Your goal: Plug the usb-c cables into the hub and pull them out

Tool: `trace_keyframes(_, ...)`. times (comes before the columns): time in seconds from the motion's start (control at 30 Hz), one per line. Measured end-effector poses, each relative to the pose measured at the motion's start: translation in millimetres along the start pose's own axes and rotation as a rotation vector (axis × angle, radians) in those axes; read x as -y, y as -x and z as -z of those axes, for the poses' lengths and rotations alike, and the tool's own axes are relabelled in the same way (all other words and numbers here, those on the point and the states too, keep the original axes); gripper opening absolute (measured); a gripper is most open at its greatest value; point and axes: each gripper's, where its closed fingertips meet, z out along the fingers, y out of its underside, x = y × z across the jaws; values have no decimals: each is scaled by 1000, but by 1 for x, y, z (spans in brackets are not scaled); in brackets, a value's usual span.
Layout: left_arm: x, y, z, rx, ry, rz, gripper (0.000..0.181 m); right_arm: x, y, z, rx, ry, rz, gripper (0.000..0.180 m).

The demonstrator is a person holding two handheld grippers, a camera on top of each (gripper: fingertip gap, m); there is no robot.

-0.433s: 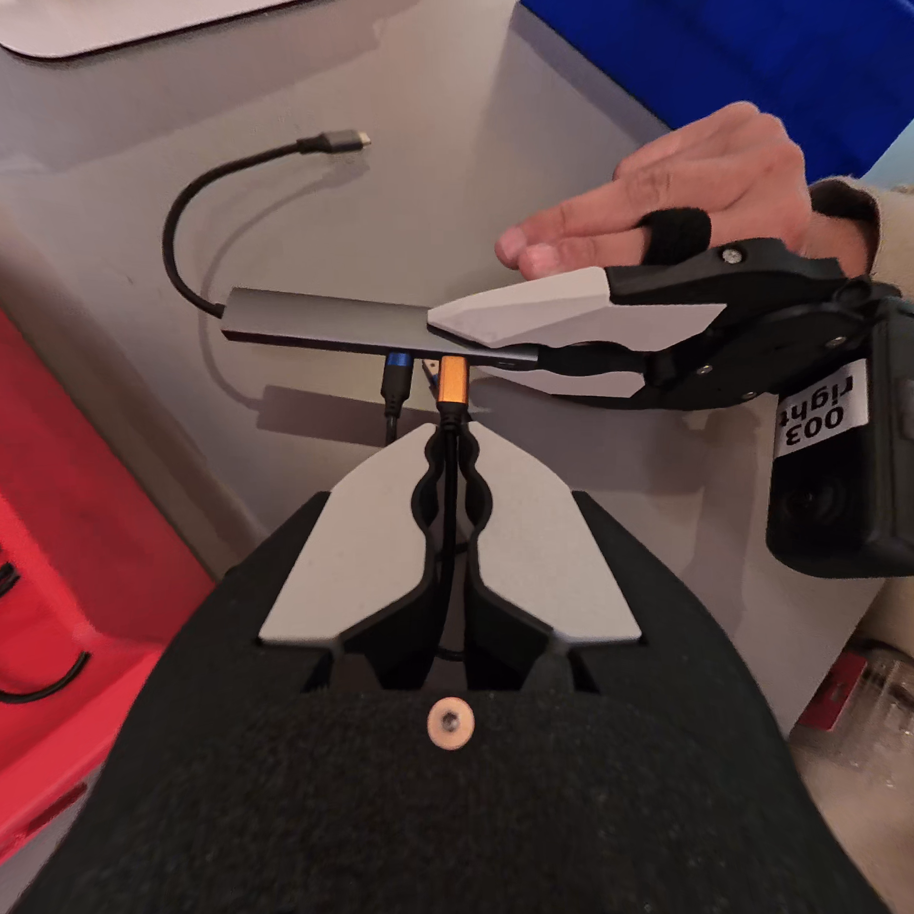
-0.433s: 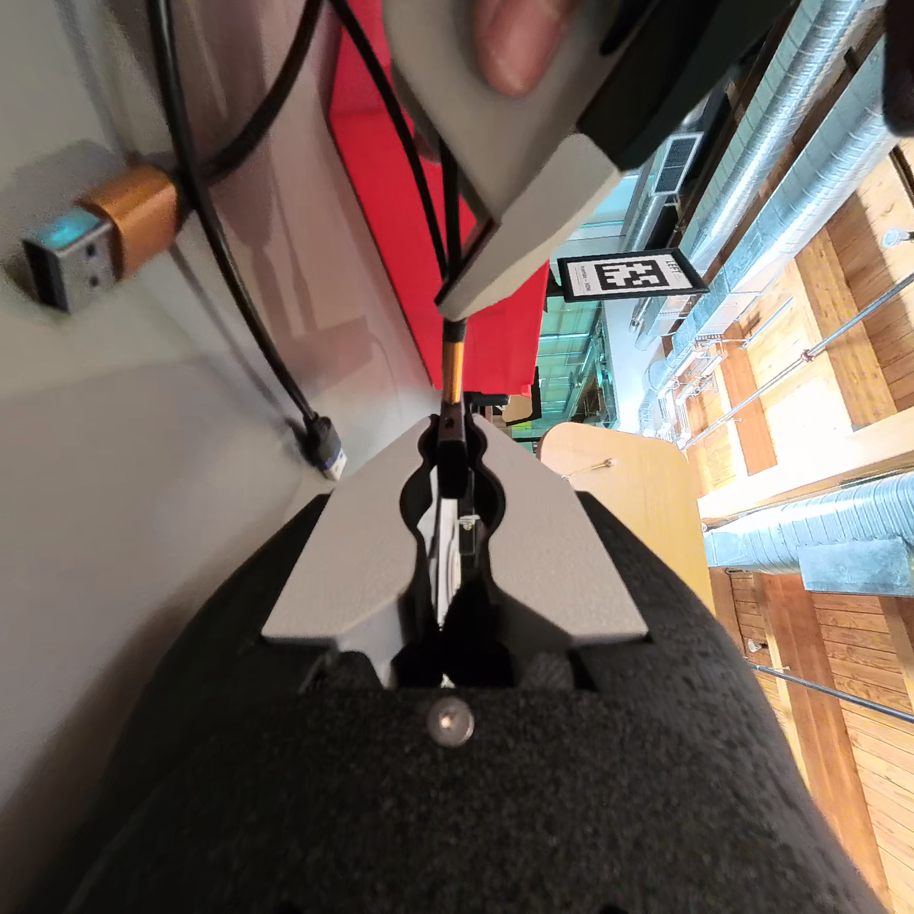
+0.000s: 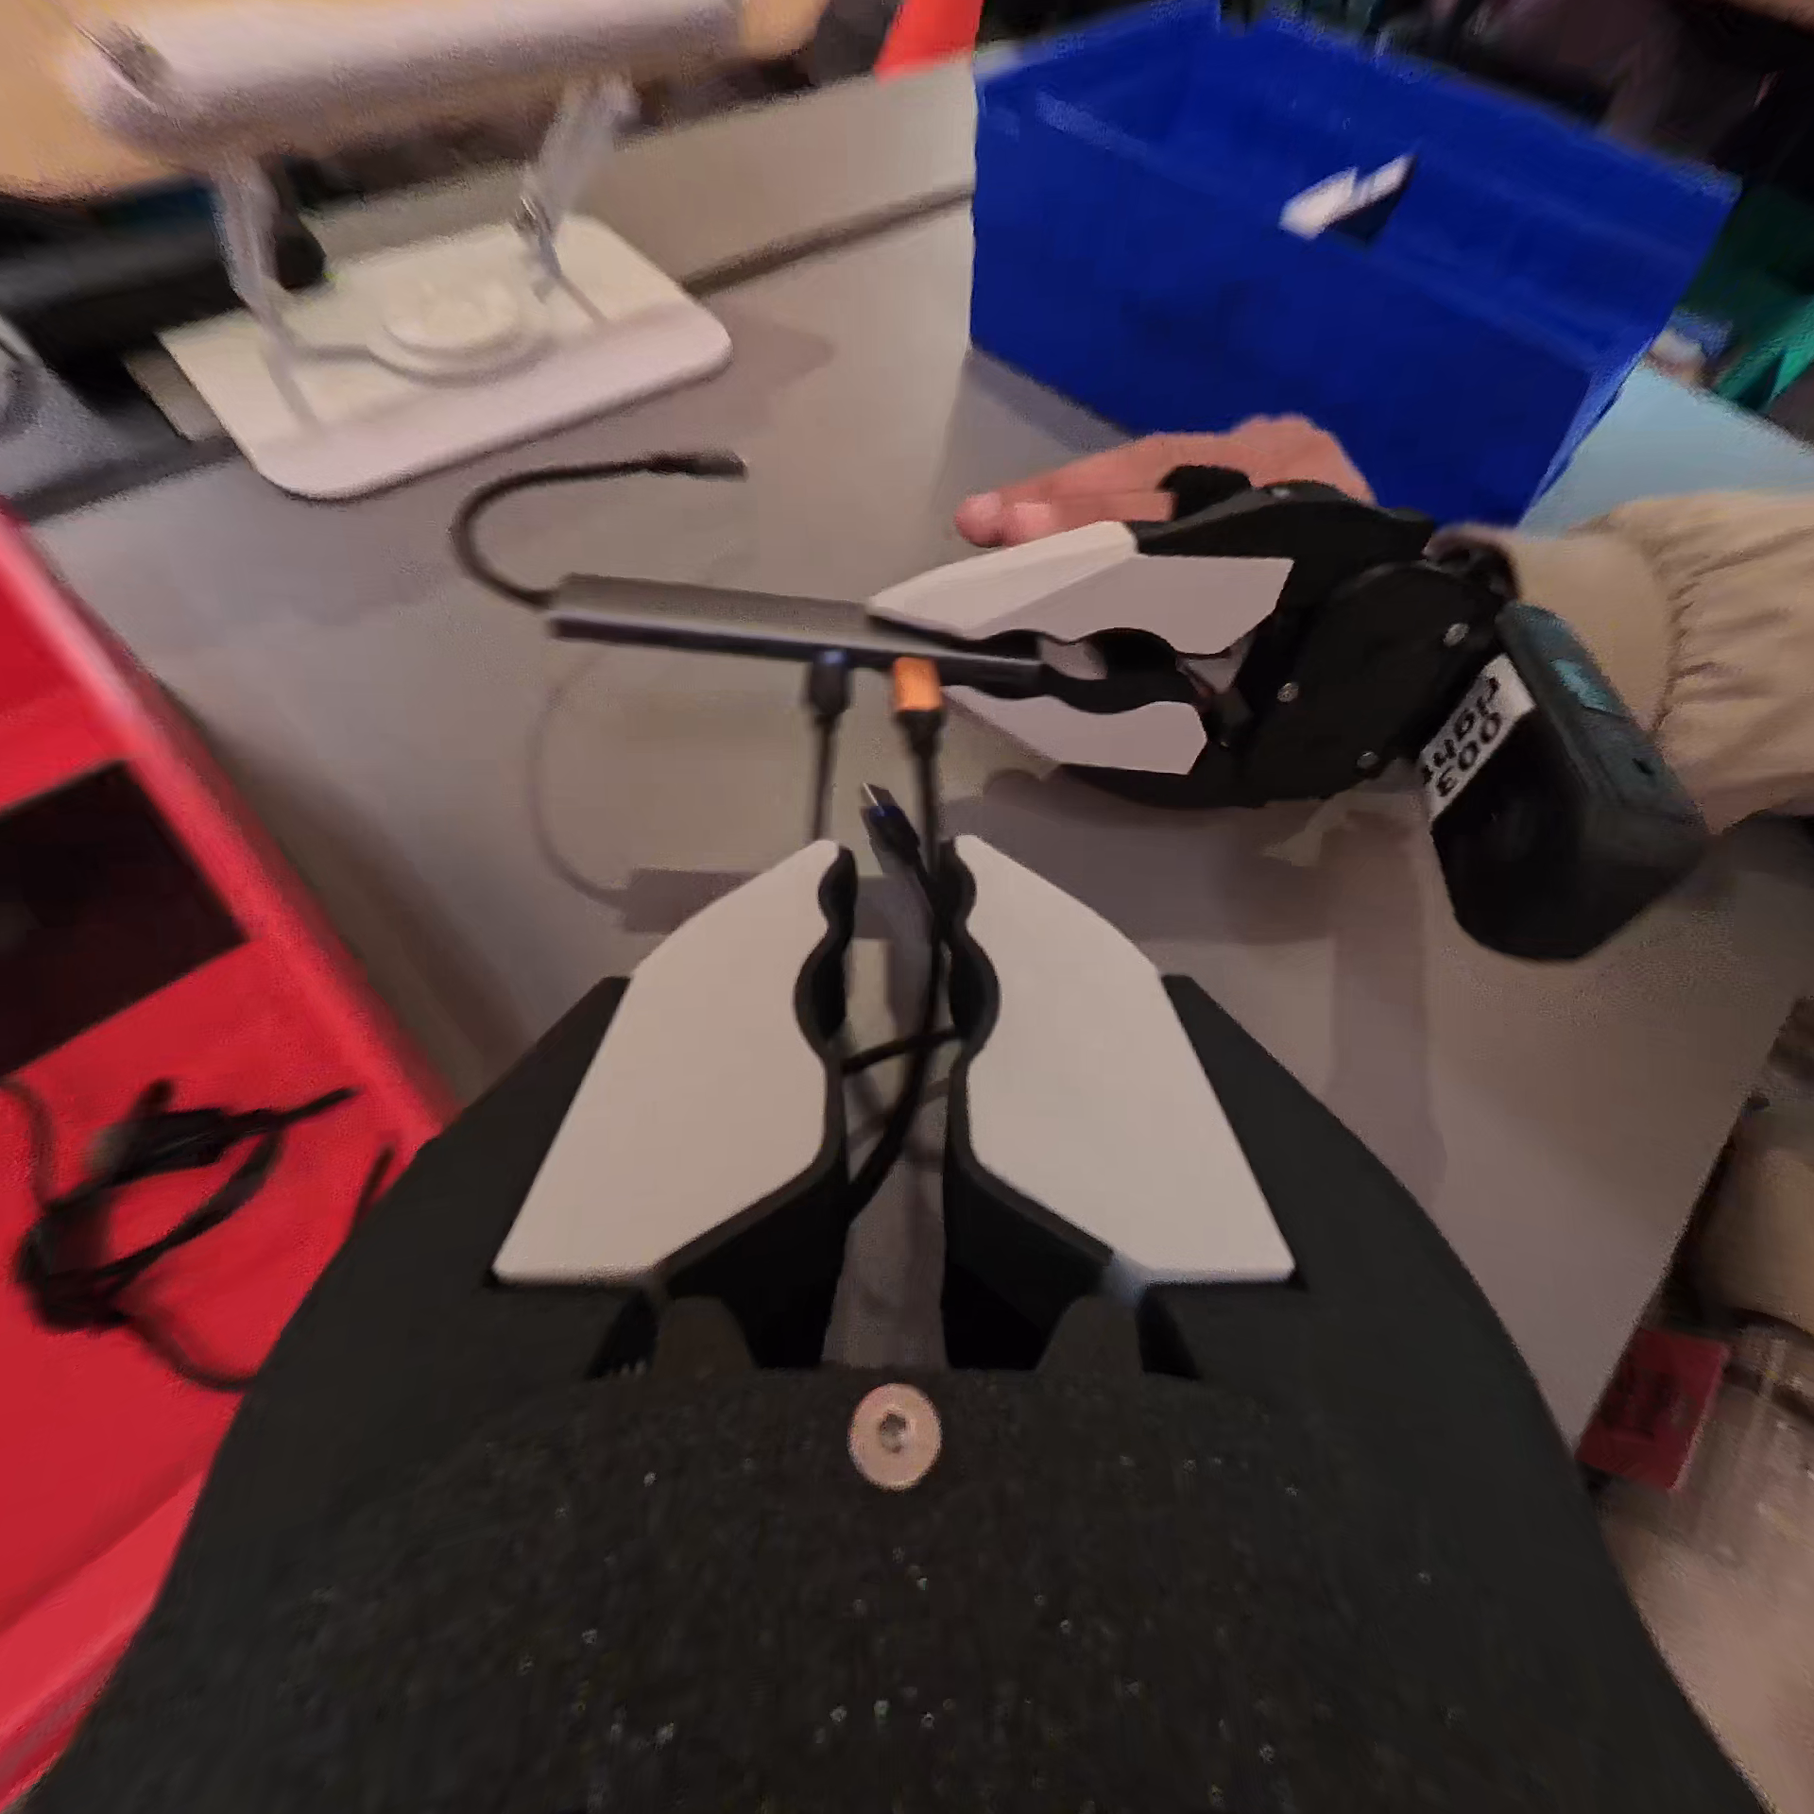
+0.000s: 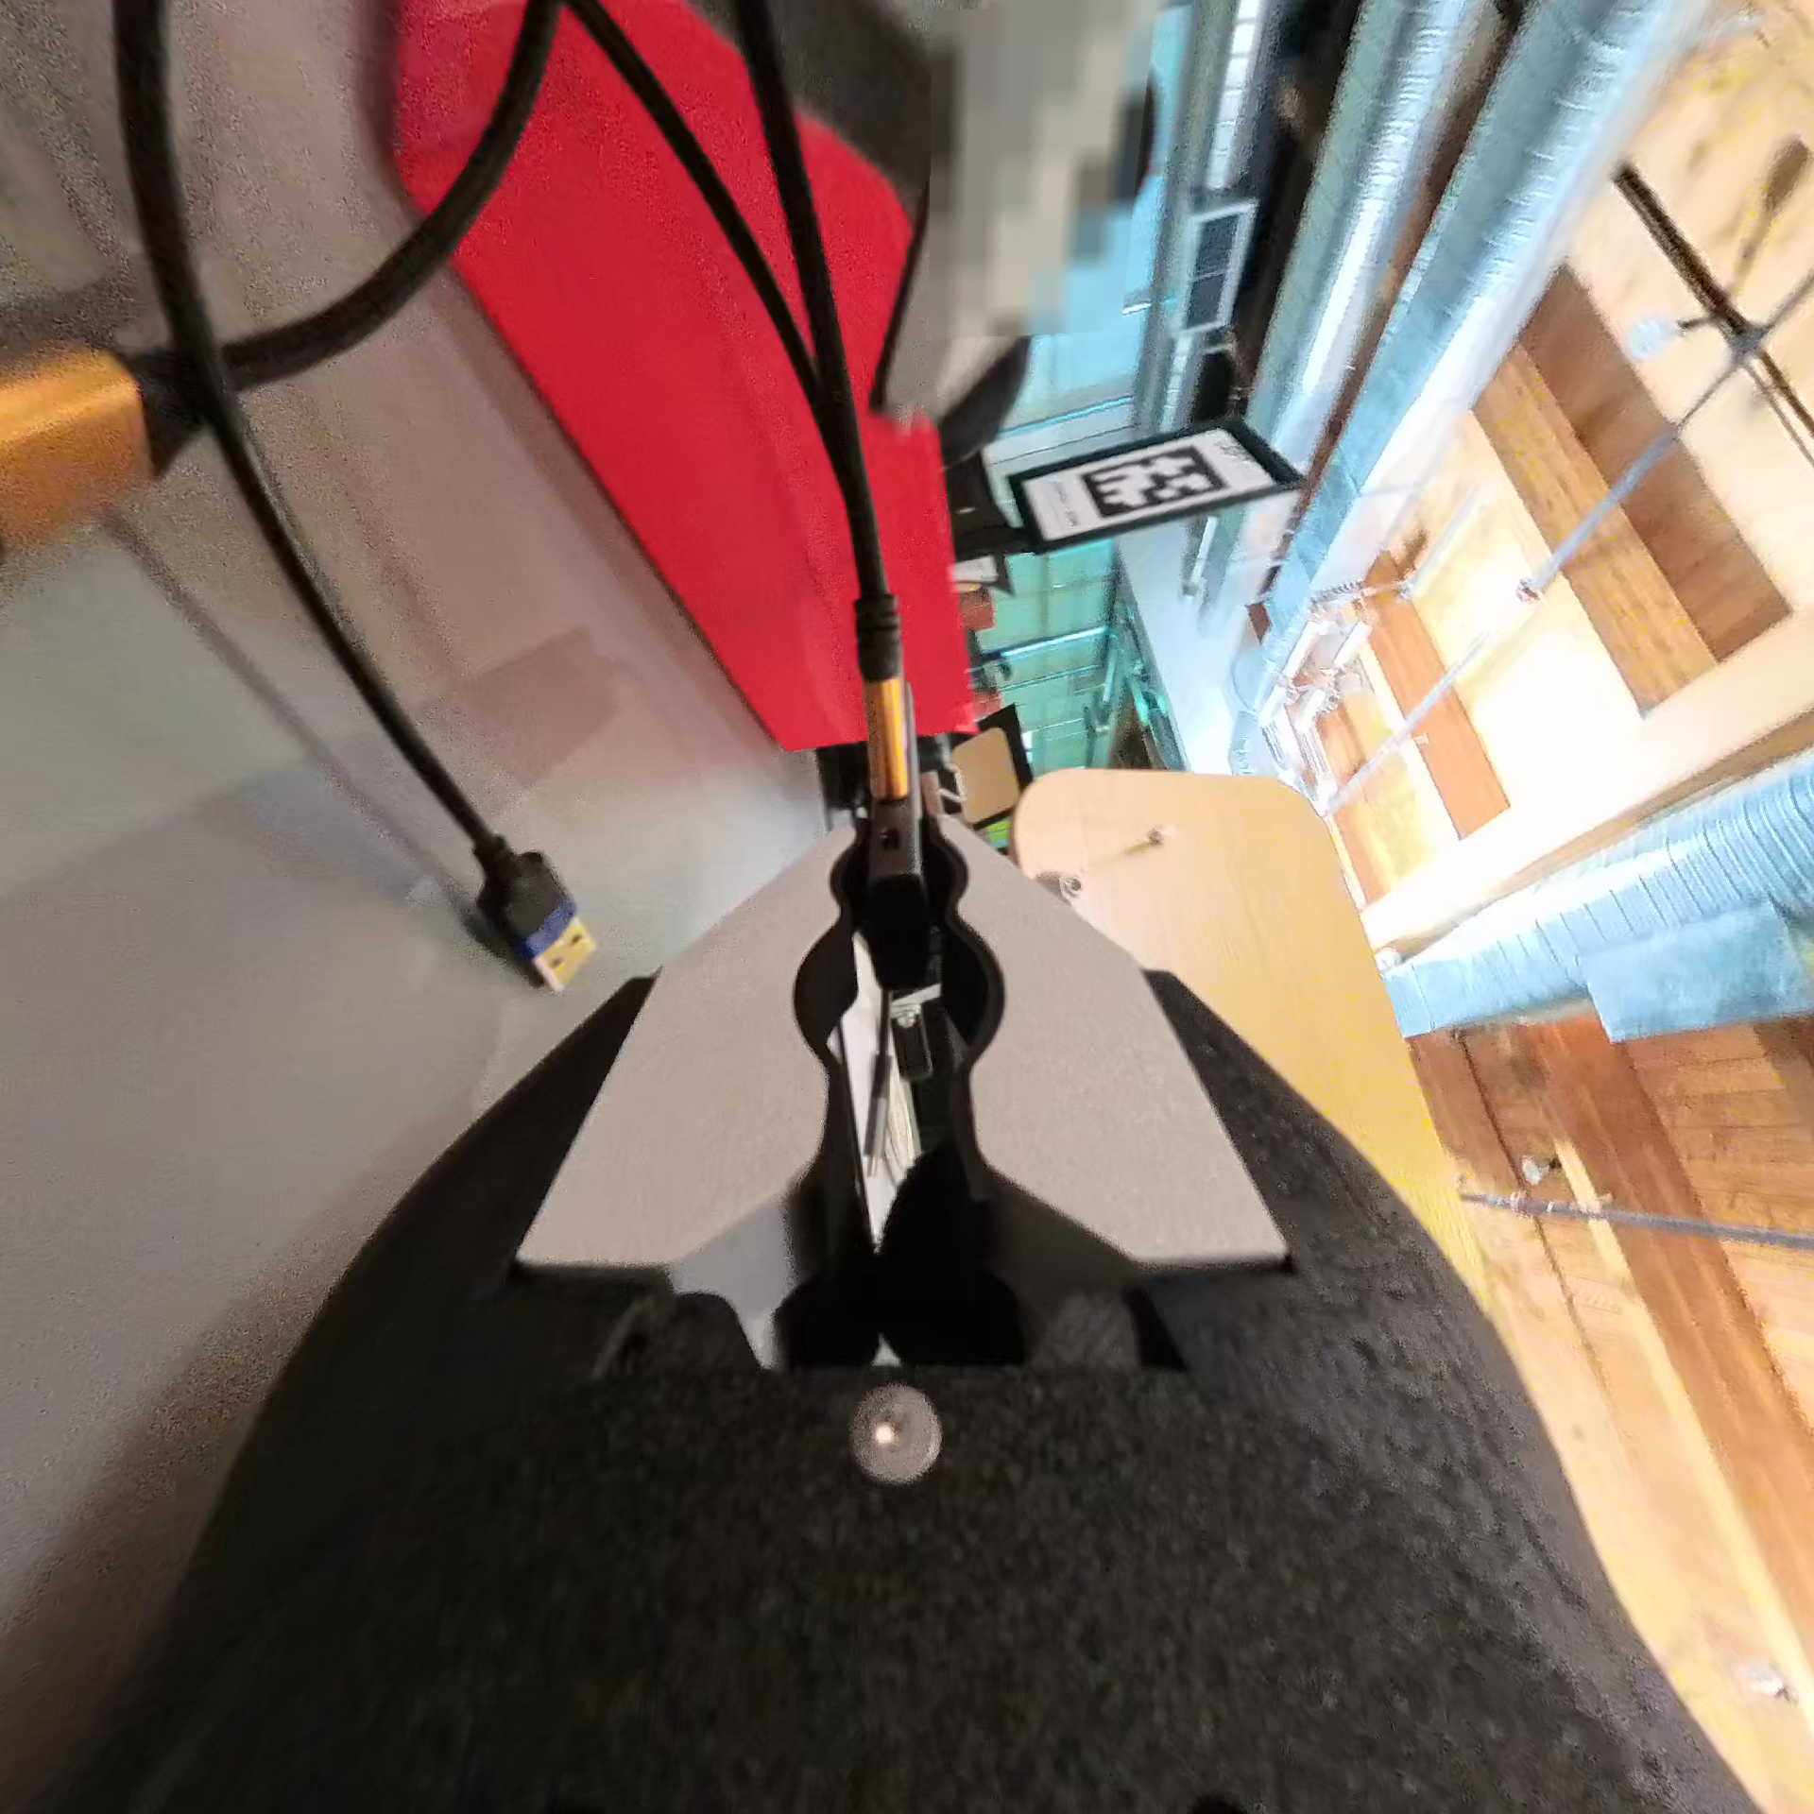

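Left claw (image 3: 895, 864) has backed off the orange plug (image 3: 915, 687), fingers now spread around slack cable. Right claw (image 3: 1021, 653) pinches hub (image 3: 707, 613) ahead; both plugs seated. Next: re-grip, pull.

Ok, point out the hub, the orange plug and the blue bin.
hub (image 3: 707, 613): left wrist view, bare grey top face left of the right gripper (image 3: 982, 653).
orange plug (image 3: 916, 687): left wrist view, its orange shell under the hub's edge.
blue bin (image 3: 1227, 294): left wrist view, its front wall.
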Motion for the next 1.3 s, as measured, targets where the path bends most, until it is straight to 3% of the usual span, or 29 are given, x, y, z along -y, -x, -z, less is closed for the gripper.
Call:
trace_keyframes(0.03, 9, 5, 17, 4, -42, -1, 21, -3, -10, 4, -42, -13, -41, 10)
trace_keyframes(0.17, 22, 54, 93, 112, -143, -5, 22, -24, -20, 20, -88, 30, -127, 9)
trace_keyframes(0.27, -7, 108, 116, 206, 40, 19, 34, -29, -33, 25, -122, 2, -230, 9)
trace_keyframes(0.37, -35, 157, 117, 317, 267, 105, 43, -42, -40, 20, -114, 10, -394, 9)
trace_keyframes(0.47, -43, 192, 108, 393, 361, 178, 51, -53, -45, 19, -111, 27, -491, 9)
trace_keyframes(0.63, -61, 238, 83, 483, 521, 187, 51, -56, -39, 17, -80, 51, -529, 9)
trace_keyframes(0.7, -73, 252, 75, 540, 623, 145, 36, -55, -35, 14, -68, 53, -532, 9)
trace_keyframes(0.77, -77, 261, 74, 595, 662, 84, 0, -56, -33, 12, -73, 81, -532, 9)
trace_keyframes(0.8, -73, 261, 73, 607, 645, 64, 0, -56, -30, 11, -60, 93, -527, 9)
trace_keyframes(1.0, -1, 225, 104, 747, 423, -148, 0, -58, -34, 12, -70, 88, -540, 9)
trace_keyframes(1.3, 150, 97, 180, 696, -28, -343, 0, -67, -33, 11, -76, 126, -544, 9)
